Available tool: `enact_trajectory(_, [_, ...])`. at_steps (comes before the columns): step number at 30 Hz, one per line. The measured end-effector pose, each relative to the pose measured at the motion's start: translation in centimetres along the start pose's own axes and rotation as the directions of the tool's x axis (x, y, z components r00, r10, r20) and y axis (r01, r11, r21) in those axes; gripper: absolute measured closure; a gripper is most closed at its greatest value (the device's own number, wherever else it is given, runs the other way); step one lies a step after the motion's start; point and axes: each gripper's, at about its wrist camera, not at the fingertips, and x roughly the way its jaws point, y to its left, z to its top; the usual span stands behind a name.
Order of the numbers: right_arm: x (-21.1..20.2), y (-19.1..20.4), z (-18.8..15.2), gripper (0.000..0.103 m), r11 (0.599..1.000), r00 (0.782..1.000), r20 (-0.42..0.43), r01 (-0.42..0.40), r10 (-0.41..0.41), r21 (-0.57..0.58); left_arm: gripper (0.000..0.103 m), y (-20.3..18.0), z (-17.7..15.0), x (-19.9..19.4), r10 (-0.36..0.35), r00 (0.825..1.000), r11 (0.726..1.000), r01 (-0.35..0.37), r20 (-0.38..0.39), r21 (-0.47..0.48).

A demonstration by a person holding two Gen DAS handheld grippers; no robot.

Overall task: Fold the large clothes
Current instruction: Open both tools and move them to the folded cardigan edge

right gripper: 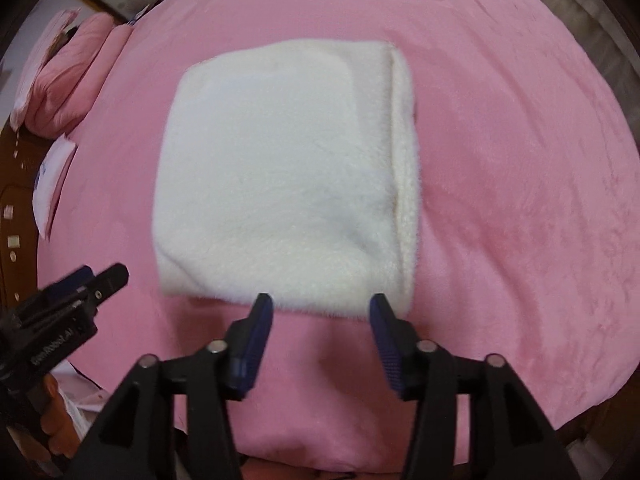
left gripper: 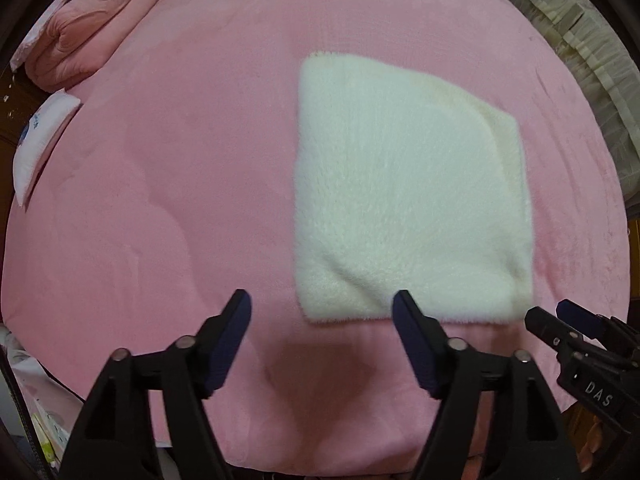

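A white fluffy garment (left gripper: 408, 200) lies folded into a rough square on the pink bed cover (left gripper: 180, 160). In the left wrist view my left gripper (left gripper: 322, 304) hangs above the garment's near left corner, jaws wide apart with nothing between them. The right gripper (left gripper: 560, 316) shows at that view's right edge. In the right wrist view the folded garment (right gripper: 280, 176) fills the middle, and my right gripper (right gripper: 320, 306) stands open over its near edge, empty. The left gripper (right gripper: 100, 276) pokes in from the left there.
A folded pink quilt (left gripper: 84, 28) and a white pillow (left gripper: 40, 140) sit at the bed's far left. A pale frilled fabric (left gripper: 580, 40) lies beyond the bed at the right. Pink cover (right gripper: 520, 160) surrounds the garment on all sides.
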Motion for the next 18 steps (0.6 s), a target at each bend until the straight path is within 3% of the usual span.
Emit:
enact_trajectory(3, [-1.6, 0.3, 0.4, 0.029, 1.0, 0.999, 0.031, 0.019, -0.019, 0.001, 0.004, 0.7, -0.5, -1.8, -0.009, 1.0, 0.999, 0.009, 0.011, -0.04])
enact_trajectory(6, [-3.2, 0.0, 0.2, 0.009, 0.999, 0.998, 0.059, 0.037, -0.037, -0.006, 0.001, 0.8, -0.9, -2.5, -0.017, 1.0, 0.998, 0.017, 0.011, -0.067])
enact_trajectory(7, [-3.6, 0.0, 0.3, 0.002, 0.998, 0.997, 0.063, 0.055, -0.054, -0.009, 0.001, 3.3, -1.1, -3.4, -0.022, 1.0, 0.997, 0.022, -0.001, -0.076])
enact_trajectory(11, [-4.0, -0.2, -0.2, 0.0, 0.998, 0.997, 0.044, 0.061, -0.061, -0.016, 0.001, 3.4, -1.8, -2.9, -0.051, 0.997, 0.997, 0.046, -0.061, -0.069])
enact_trajectory(18, [-3.7, -0.6, -0.8, 0.0, 0.999, 0.998, 0.027, 0.049, -0.049, -0.009, 0.001, 2.5, -1.9, -3.7, -0.039, 0.998, 0.999, 0.039, -0.048, -0.012])
